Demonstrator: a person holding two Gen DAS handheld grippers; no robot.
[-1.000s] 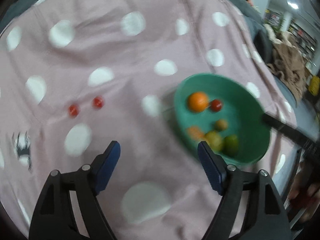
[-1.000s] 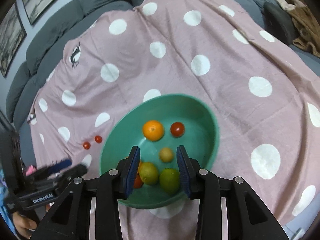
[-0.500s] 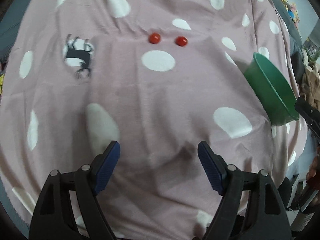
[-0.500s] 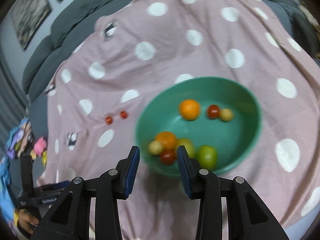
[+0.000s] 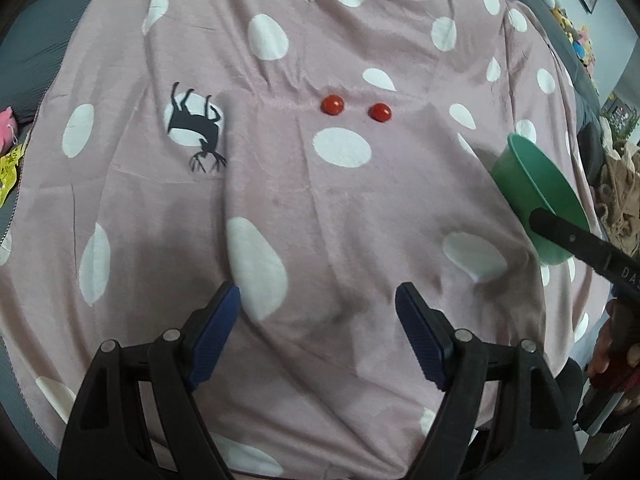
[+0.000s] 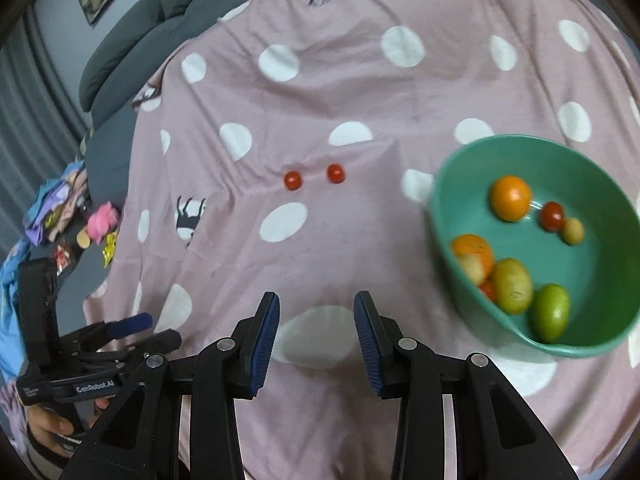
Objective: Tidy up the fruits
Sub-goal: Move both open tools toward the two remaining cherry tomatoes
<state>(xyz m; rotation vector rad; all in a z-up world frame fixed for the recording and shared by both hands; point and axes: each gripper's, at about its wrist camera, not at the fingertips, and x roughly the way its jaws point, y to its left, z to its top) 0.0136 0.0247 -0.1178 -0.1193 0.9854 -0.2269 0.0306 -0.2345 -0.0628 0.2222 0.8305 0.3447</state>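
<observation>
Two small red tomatoes (image 5: 332,104) (image 5: 380,112) lie side by side on the pink polka-dot cloth; they also show in the right wrist view (image 6: 293,180) (image 6: 336,173). A green bowl (image 6: 448,184) at the right holds oranges, green fruits and small tomatoes; in the left wrist view only its outer wall (image 5: 528,184) shows. My left gripper (image 5: 318,332) is open and empty, well short of the tomatoes. My right gripper (image 6: 316,324) is open and empty, left of the bowl.
The cloth (image 6: 360,92) covers a dark grey sofa (image 6: 120,52). A black deer print (image 5: 196,128) lies left of the tomatoes. Toys and wrappers (image 6: 80,216) lie at the cloth's left edge. The right gripper's arm (image 5: 580,240) crosses in front of the bowl.
The left gripper has swung from the bowl to face the two tomatoes. The right gripper has moved left off the bowl, its jaws now wider apart.
</observation>
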